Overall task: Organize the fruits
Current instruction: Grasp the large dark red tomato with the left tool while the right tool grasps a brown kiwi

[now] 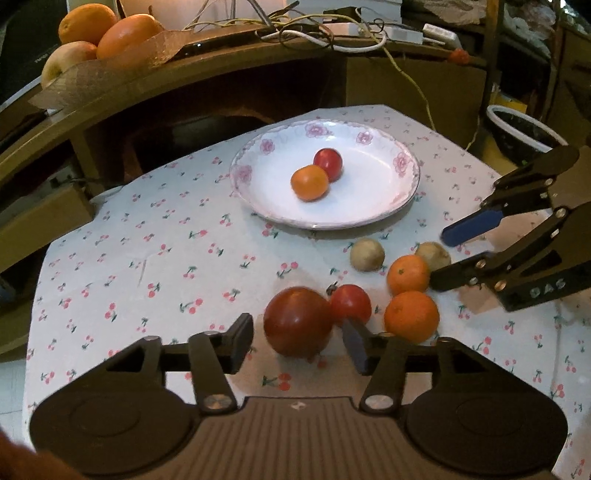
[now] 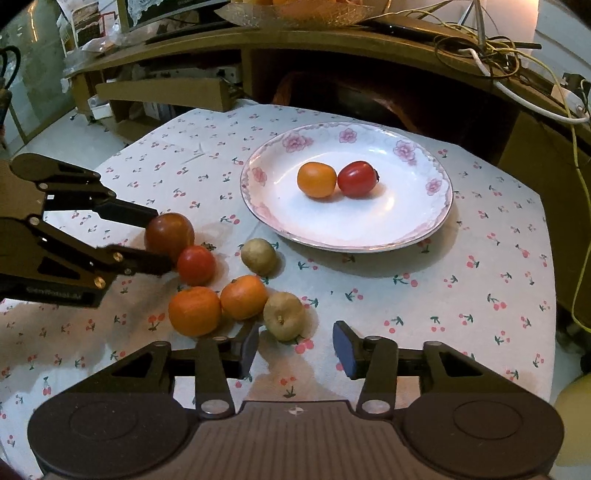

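Observation:
A floral white plate (image 1: 388, 206) (image 2: 406, 229) holds an orange fruit (image 1: 309, 182) (image 2: 316, 179) and a small red fruit (image 1: 328, 164) (image 2: 357, 178). On the cloth lie a big dark red fruit (image 1: 297, 321) (image 2: 169, 232), a small red one (image 1: 350, 303) (image 2: 195, 265), two oranges (image 1: 411, 316) (image 1: 408, 274) (image 2: 194, 311) (image 2: 243, 297) and two tan fruits (image 1: 367, 254) (image 1: 433, 255) (image 2: 259, 256) (image 2: 284, 316). My left gripper (image 1: 299, 345) (image 2: 159, 240) is open, its fingers on either side of the big dark red fruit. My right gripper (image 2: 295, 349) (image 1: 439, 258) is open, with the nearer tan fruit just ahead of its fingertips.
The cherry-print tablecloth (image 1: 147, 258) (image 2: 461, 295) covers a small table. Behind it stands a wooden desk (image 1: 184, 70) with a fruit basket (image 1: 96, 40) and tangled cables (image 1: 314, 29) (image 2: 498, 48). A dark bowl (image 1: 521, 129) sits at the right.

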A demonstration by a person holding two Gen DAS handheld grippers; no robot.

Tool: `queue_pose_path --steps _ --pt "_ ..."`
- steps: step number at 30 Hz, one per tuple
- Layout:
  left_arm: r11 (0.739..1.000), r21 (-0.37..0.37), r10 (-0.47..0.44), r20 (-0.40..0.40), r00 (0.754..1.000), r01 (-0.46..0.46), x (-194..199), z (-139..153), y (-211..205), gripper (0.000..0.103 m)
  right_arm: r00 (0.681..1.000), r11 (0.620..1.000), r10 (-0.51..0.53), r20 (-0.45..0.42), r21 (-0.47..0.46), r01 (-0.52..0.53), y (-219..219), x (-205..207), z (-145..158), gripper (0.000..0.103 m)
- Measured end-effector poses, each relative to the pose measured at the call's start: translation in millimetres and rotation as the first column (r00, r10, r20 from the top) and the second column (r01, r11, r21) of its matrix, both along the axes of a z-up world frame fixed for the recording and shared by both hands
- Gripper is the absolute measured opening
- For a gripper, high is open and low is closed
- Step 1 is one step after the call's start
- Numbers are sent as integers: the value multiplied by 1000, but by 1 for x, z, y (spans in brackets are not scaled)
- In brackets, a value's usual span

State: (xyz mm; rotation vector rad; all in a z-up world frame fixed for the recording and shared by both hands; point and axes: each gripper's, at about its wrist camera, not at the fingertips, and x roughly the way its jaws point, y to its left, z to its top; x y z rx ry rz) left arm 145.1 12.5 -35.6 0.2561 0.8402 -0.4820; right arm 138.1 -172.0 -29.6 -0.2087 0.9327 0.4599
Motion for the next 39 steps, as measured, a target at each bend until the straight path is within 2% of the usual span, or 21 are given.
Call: queue_pose_path --steps 8,12,15,24,27,31,39 --pt "999 -31 -21 -2 1000 21 6 2 -4 63 1000 999 29 -2 -18 -29 10 7 -4 47" --pt "999 -17 -29 -5 1000 29 2 1 -4 62 1000 999 12 -4 -31 -12 9 8 -3 36" --pt "999 -4 -32 -5 999 32 1 0 -3 62 1000 1000 5 -27 -2 -5 7 8 -1 26" --pt "1000 -19 14 -59 998 -15 11 -13 6 62 1000 1000 10 -25 -8 -10 8 6 -2 26" --pt "1000 -16 19 -58 998 -19 13 -14 5 62 1000 1000 14 -22 -8 -14 7 5 -2 26" --pt "1000 -12 19 -48 999 -20 12 -13 2 56 1000 1000 14 -21 -11 -15 6 5 -1 26" --pt "999 -10 36 -43 998 -36 17 -13 1 56 1000 1000 11 -27 -7 -11 6 5 -1 26"
